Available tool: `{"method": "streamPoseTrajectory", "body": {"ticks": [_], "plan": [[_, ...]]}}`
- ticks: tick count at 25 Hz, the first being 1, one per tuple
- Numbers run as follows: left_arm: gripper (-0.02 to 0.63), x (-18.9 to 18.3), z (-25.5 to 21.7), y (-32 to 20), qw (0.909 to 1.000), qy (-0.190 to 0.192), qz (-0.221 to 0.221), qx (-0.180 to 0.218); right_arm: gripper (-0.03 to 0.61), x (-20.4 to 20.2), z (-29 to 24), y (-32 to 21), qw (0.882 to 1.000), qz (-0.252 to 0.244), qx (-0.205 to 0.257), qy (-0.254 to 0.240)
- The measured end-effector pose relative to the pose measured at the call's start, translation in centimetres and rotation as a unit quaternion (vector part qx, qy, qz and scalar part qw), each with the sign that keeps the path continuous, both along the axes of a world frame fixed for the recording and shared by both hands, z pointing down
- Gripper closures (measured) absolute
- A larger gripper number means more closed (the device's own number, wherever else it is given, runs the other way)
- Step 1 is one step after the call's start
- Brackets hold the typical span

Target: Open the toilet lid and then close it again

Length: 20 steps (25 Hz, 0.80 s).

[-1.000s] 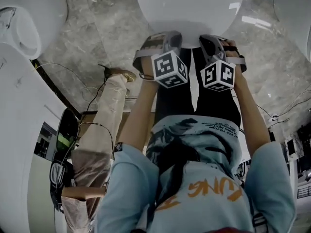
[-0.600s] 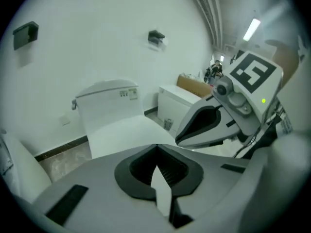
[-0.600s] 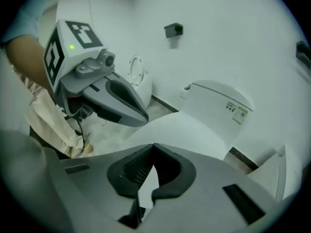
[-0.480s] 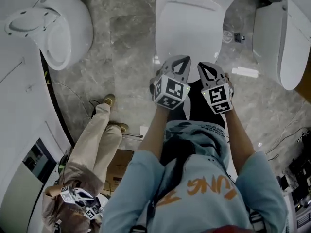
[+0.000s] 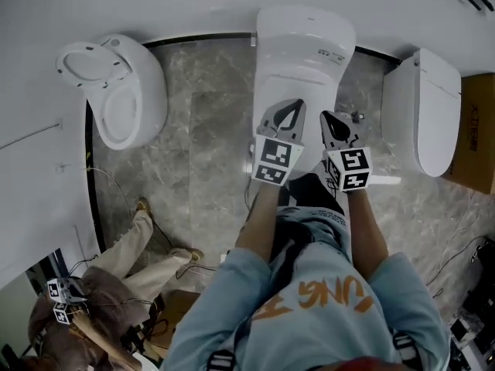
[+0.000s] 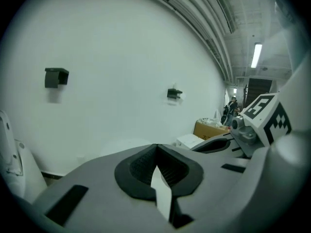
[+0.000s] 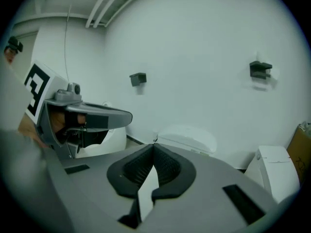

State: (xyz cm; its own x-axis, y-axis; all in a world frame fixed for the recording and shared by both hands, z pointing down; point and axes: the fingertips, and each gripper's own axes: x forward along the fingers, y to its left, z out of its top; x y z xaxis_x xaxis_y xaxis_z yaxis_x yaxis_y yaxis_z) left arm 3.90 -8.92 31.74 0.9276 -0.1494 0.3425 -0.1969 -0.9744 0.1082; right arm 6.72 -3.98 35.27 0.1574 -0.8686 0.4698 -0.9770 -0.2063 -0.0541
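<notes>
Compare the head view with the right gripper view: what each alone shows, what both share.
Head view only: the marble floor, a second person and the wearer's shirt. Right gripper view only: two dark wall brackets and ceiling pipes. Both: the middle toilet, the left gripper and the cardboard box.

White toilet lid (image 5: 298,82) down flat.

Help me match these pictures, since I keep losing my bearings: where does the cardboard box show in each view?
Head view: cardboard box at the right edge, upper half.
Left gripper view: cardboard box right of centre, by the wall.
Right gripper view: cardboard box, only a sliver at the far right edge.
Shared landmark: the closed white toilet right beside it.
</notes>
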Motion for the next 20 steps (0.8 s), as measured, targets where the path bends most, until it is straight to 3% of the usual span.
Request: {"method": "streamPoseTrajectory", "body": {"ticks": [5,10,15,20], "plan": [[0.588,1.0,-9.1,-0.8,0.9966,0.073,-0.008,0.037,0.566,2.8,-9.3,-0.4,0.995,0.059,0.075,0.031],[0.588,1.7,-17.0,-1.2,0.9874,0.138,-0.032,0.071,0.566,5.1,-18.2,-0.4,0.982,0.091,0.150,0.073],[0.588,2.6,-22.6,-0.8,0.9795,0.165,-0.048,0.105,0.566,6.2,-25.4,0.0,0.967,0.097,0.208,0.111],[0.588,3.2,-25.8,-1.5,0.9744,0.175,-0.075,0.119,0.566,7.1,-29.2,0.2,0.957,0.110,0.240,0.122]]}}
